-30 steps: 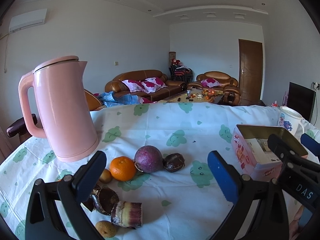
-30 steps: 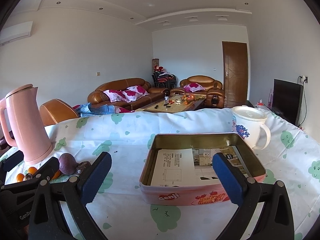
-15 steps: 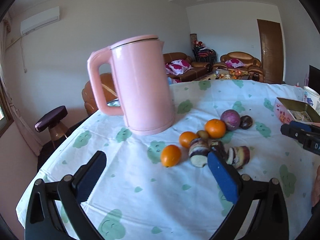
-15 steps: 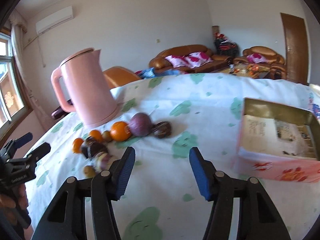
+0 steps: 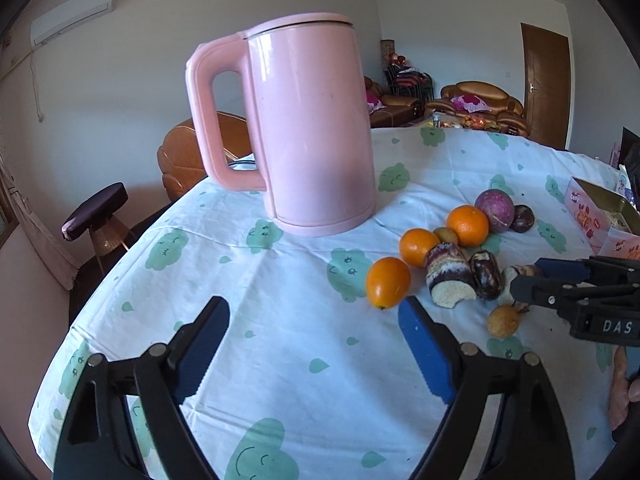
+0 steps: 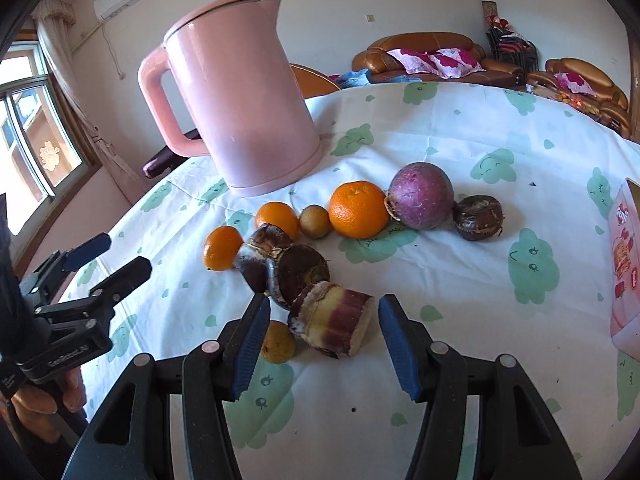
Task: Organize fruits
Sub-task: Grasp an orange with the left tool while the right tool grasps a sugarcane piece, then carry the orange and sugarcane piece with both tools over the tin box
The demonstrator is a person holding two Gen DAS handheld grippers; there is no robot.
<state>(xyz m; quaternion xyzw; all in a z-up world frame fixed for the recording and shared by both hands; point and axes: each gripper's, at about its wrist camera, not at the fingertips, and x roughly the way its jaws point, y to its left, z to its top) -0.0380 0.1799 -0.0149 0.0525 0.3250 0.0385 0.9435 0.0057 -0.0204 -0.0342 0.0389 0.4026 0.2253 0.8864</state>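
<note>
Three oranges (image 6: 359, 209), a purple round fruit (image 6: 421, 195), a dark wrinkled fruit (image 6: 478, 217), two small yellow-brown fruits and several cut sugarcane pieces lie in a heap on the tablecloth. My right gripper (image 6: 324, 338) hangs low over the nearest cane piece (image 6: 332, 320). The piece lies between its blue pads, which stand half-wide and do not press it. My left gripper (image 5: 314, 344) is open, its jaws closing on nothing. The nearest orange (image 5: 388, 282) lies just beyond its right fingertip. The right gripper (image 5: 528, 278) also shows at the right edge of the left wrist view.
A tall pink kettle (image 6: 240, 96) stands just behind the heap. A pink tin box (image 6: 626, 264) with papers sits at the right. The table's rounded edge (image 5: 80, 320) drops off on the left, with a stool and a chair beyond. A hand holds each gripper.
Both views have swung left from the tin box to the fruit heap. My right gripper's jaws narrowed and came down around the cane piece. My left gripper's jaws have narrowed a little.
</note>
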